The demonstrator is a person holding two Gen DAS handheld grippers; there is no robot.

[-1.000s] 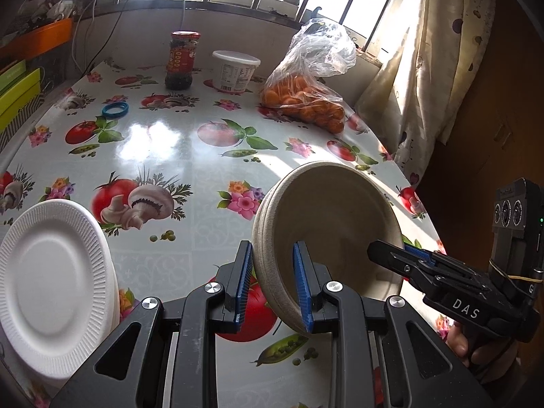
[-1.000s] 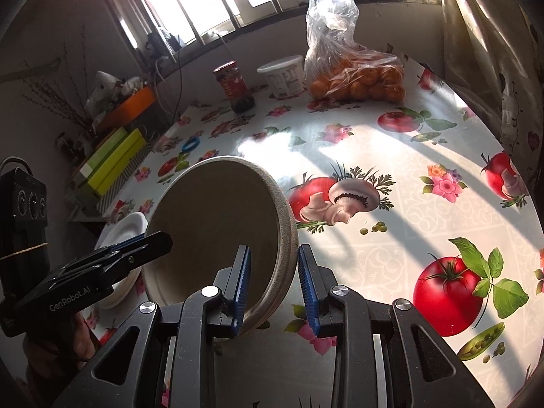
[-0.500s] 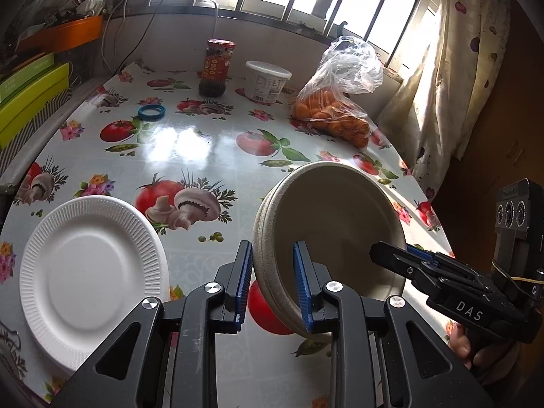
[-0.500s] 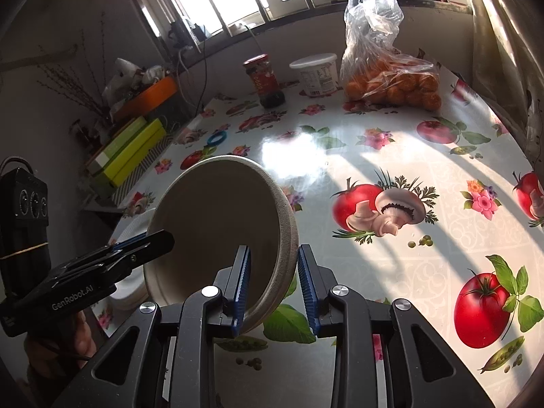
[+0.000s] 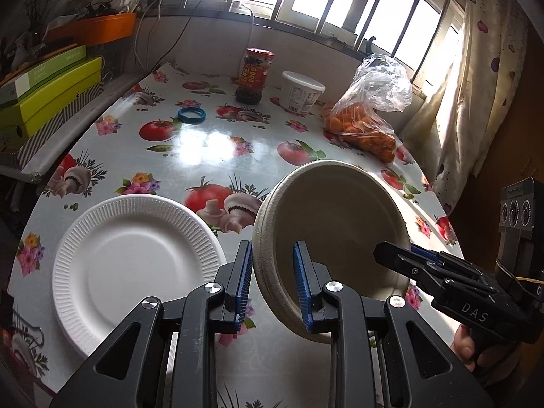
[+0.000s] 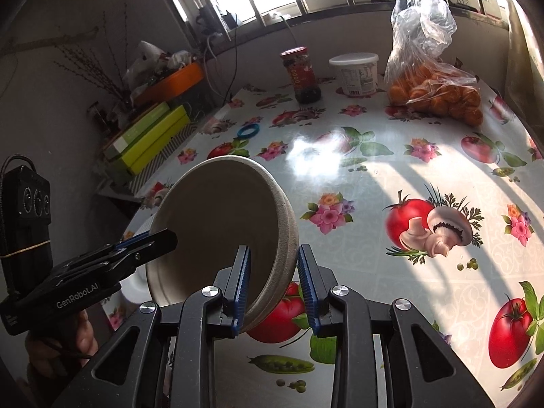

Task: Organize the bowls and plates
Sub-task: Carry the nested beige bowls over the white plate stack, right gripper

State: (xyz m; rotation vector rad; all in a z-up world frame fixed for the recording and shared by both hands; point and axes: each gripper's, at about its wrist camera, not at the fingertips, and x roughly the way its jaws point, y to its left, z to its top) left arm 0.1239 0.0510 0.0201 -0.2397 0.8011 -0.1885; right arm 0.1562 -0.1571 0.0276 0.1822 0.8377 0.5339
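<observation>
- Beige pulp-fibre bowls (image 5: 333, 234), looks like a nested stack judging by the layered rim; I hold them tilted on edge above the table (image 5: 190, 149), off the surface.
- My left gripper (image 5: 273, 285) is clamped on the near-left part of the rim, one blue pad inside the wall, one outside.
- My right gripper (image 6: 273, 287) is clamped on the opposite side of the rim, same way: one pad in, one out.
- Handling guess: very light, semi-stiff, matte and grippy. No slip risk on the ribbed pads.
- Weak point is the thin wall: squeeze too hard and the rim creases or the stack splays. Not breakable, but it dents.
- Two grips on opposite rim points make sense; a single-side pinch would probably let the stack sag or fan apart.
- Best hold stays the rolled rim, the stiffest part, pads spanning all layers so none drops out.
- White paper plate (image 5: 136, 265) lies flat on the table just left of the bowls, ribbed edge, equally light and flimsy. I'd take it at the rim too, since a flat centre gives the pads nothing.
- Glossy oilcloth is slick, so light pieces may skate when set down.
</observation>
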